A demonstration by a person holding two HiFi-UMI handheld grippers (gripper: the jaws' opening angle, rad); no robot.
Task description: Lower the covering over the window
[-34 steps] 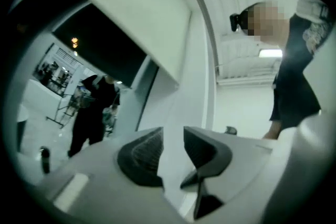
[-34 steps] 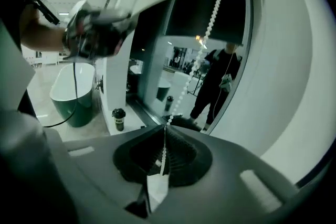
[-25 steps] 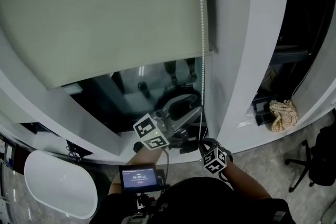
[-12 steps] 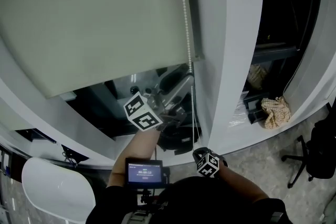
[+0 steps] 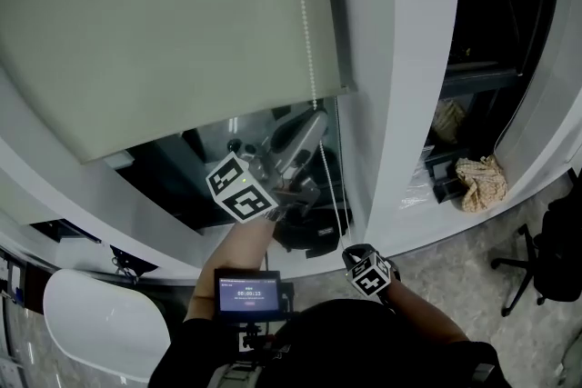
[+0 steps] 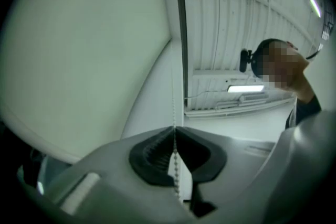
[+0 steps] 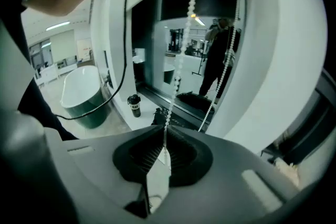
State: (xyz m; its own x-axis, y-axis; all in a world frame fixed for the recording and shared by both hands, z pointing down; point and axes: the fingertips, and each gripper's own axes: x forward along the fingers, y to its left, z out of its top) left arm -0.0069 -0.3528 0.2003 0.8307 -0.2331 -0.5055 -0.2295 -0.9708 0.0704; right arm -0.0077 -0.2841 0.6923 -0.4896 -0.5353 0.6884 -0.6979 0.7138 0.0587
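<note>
**Left tool climbs the bead chain and clamps it**

Since a second ago the left tool point(image 5: 317, 117) has risen along the bead chain point(image 5: 305, 32). Its tips now sit just under the lower right corner of the roller blind point(image 5: 164, 32). Its jaws have just been closing, and in the left gripper view the left tool point(image 6: 174, 129) is clamped on the chain, which runs between its ribbed black pads. The right tool point(image 5: 356, 257) has dropped a little and sits well below the blind's lower right corner. Its jaws have just been easing open slightly, yet in the right gripper view the right tool point(image 7: 164, 131) has its pad tips pinched on the same chain.

The blind is a plain, matte, pale grey-green sheet with a straight bottom rail. It covers the upper part of the window, leaving a band of dark glass point(image 5: 182, 168) bare below it. The chain is a string of small white beads that hangs along the blind's right edge and loops back up below the rail.

Right of the blind stands the smooth white window frame point(image 5: 382, 104). Below the blind's left end a glossy white bathtub point(image 5: 100, 323) rests on a speckled grey floor point(image 5: 455, 286). Far to the blind's right, past the frame, lies a crumpled beige cloth point(image 5: 482, 182).
</note>
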